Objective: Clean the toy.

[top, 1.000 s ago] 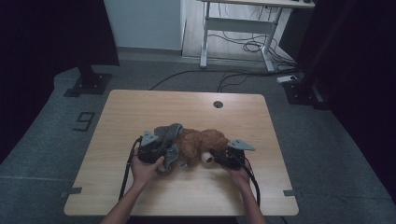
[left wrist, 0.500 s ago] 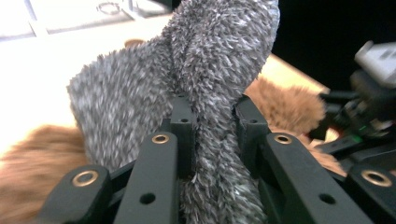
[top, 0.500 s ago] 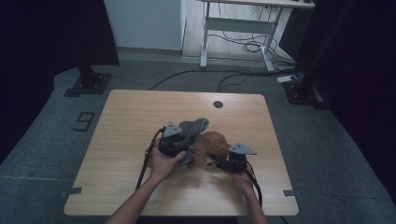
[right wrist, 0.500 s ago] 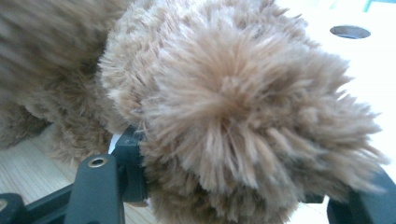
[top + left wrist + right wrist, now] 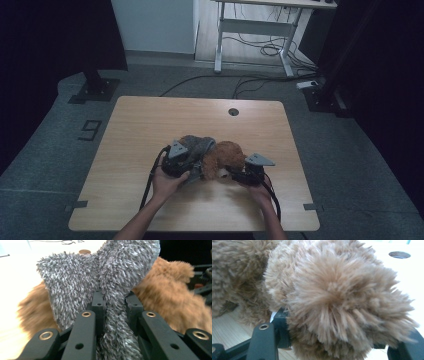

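Observation:
A brown plush toy [image 5: 223, 157] lies near the middle of the wooden table [image 5: 150, 125], partly covered by a grey fluffy cloth [image 5: 199, 146]. My left gripper [image 5: 192, 172] is at the toy's left side, shut on a fold of the grey cloth [image 5: 112, 305], which bunches up between its jaws with the brown plush [image 5: 170, 300] behind. My right gripper [image 5: 231, 174] is at the toy's right side, its jaws closed on a thick tuft of the brown plush [image 5: 337, 302].
A round cable hole [image 5: 233, 111] sits near the table's far edge. A white desk frame [image 5: 255, 30] and loose cables [image 5: 260, 50] stand on the floor beyond. A floor marker [image 5: 89, 130] lies left of the table.
My left gripper has carried the grey cloth rightward and up over the toy, then settled a little back. The right gripper stays where it was on the plush.

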